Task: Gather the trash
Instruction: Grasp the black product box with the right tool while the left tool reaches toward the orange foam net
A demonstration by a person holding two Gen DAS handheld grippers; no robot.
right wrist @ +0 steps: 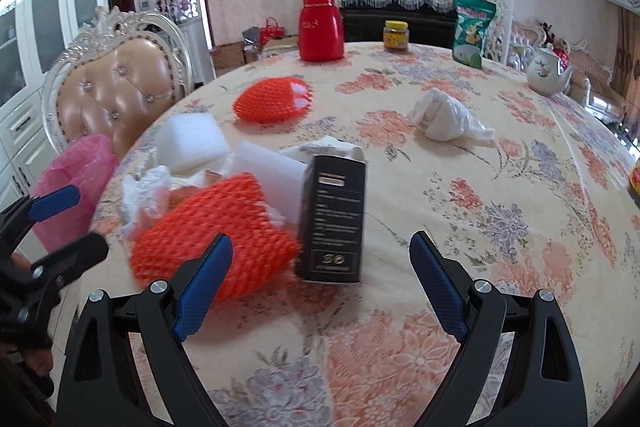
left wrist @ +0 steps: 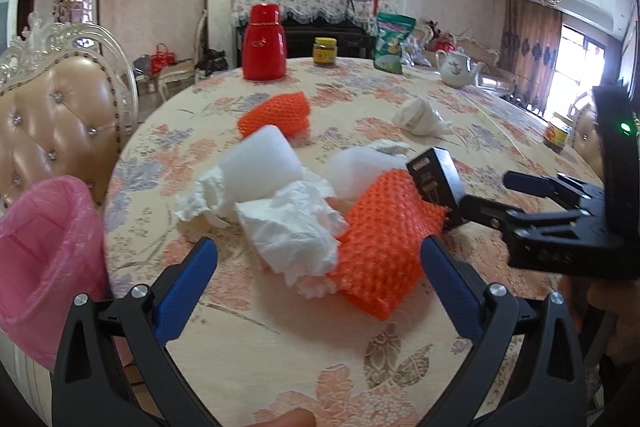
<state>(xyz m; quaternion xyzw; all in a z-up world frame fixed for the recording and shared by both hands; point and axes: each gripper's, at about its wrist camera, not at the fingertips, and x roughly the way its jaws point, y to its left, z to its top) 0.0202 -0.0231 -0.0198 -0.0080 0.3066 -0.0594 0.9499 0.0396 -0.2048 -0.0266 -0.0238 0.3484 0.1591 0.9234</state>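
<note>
A pile of trash lies on the floral table: an orange foam net, crumpled white tissue, white foam blocks and a black box. A second orange net and a crumpled white bag lie farther back. A bin with a pink liner stands at the table's left edge. My left gripper is open just before the tissue and net. My right gripper is open, just before the black box; it shows in the left wrist view.
A red thermos, a yellow-lidded jar, a green snack bag and a white teapot stand along the table's far side. Another jar is at the right edge. A padded chair stands behind the bin.
</note>
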